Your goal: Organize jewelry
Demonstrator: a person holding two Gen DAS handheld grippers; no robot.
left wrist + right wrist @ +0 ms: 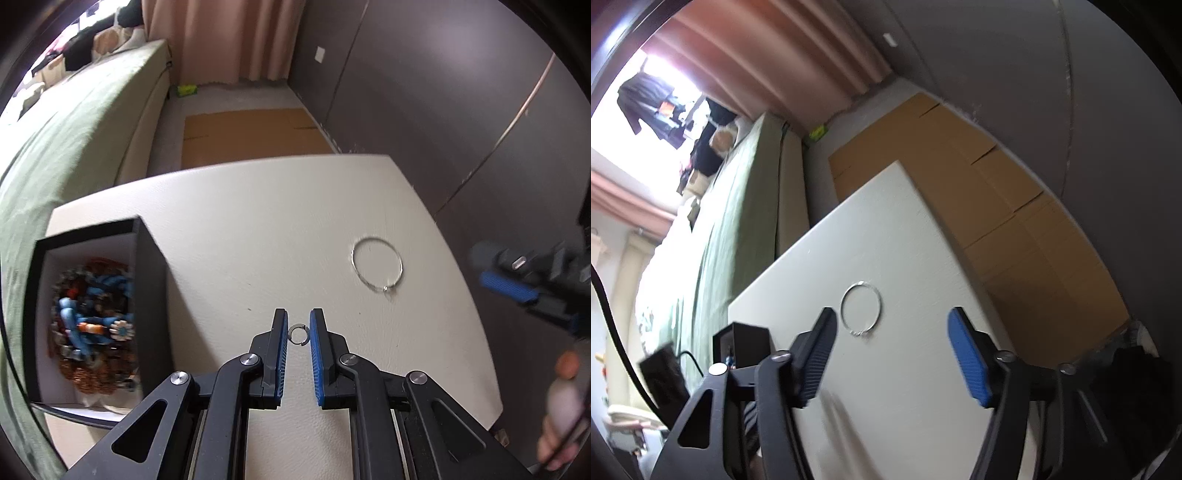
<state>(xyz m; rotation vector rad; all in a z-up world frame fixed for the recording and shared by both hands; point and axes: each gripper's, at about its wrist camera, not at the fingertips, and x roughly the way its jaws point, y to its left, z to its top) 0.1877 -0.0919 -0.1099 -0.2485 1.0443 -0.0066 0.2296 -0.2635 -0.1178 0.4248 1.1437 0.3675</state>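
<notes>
A small silver ring [299, 335] sits between the fingers of my left gripper [298, 325], which is closed on it just above the white table [240, 229]. A thin silver bangle [376, 265] lies flat on the table to the front right; it also shows in the right wrist view [861, 309]. A black box [144, 295] at the left holds a heap of beaded jewelry [94, 317]. My right gripper [892, 325] is open and empty, raised above the table short of the bangle; it shows blurred in the left wrist view [517, 288].
A green bed [66, 155] runs along the left. Flat cardboard [251, 133] lies on the floor beyond the table. A dark wall [443, 92] stands at the right. The black box also shows in the right wrist view [746, 345].
</notes>
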